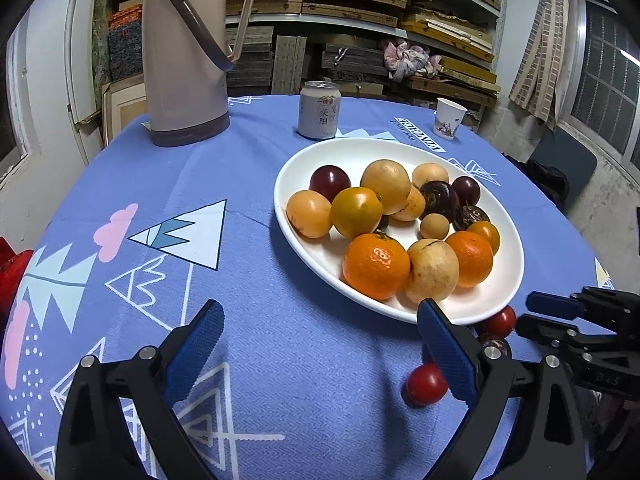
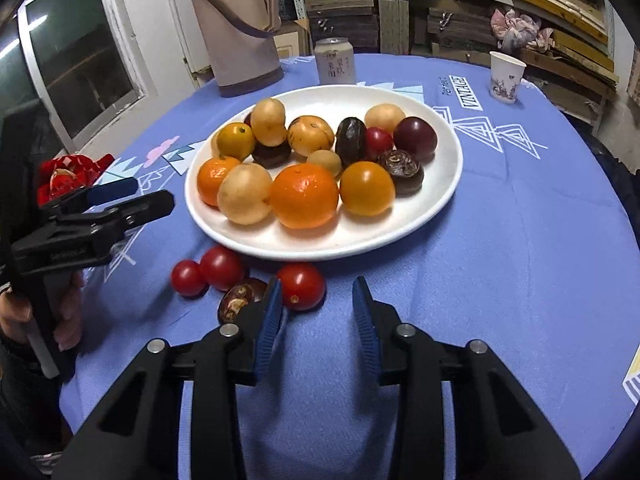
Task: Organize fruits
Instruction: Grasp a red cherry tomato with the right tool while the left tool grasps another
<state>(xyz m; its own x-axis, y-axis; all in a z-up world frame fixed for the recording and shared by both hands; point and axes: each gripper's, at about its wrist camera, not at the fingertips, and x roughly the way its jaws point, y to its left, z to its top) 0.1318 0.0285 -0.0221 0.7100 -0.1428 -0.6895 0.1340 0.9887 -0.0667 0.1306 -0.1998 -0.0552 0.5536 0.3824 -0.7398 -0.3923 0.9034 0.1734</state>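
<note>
Right tongs (image 2: 318,304) stood part-open and empty beside a tomato (image 2: 301,286) on the bench near the plate (image 2: 440,184) — centre it between the pads before closing. Left tongs (image 1: 320,336) gaped empty.

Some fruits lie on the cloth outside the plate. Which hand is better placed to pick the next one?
Right. Its gripper is empty, jaws apart, with a red tomato just beside its left finger. The left gripper opens over bare cloth, farther from the loose fruits.
</note>
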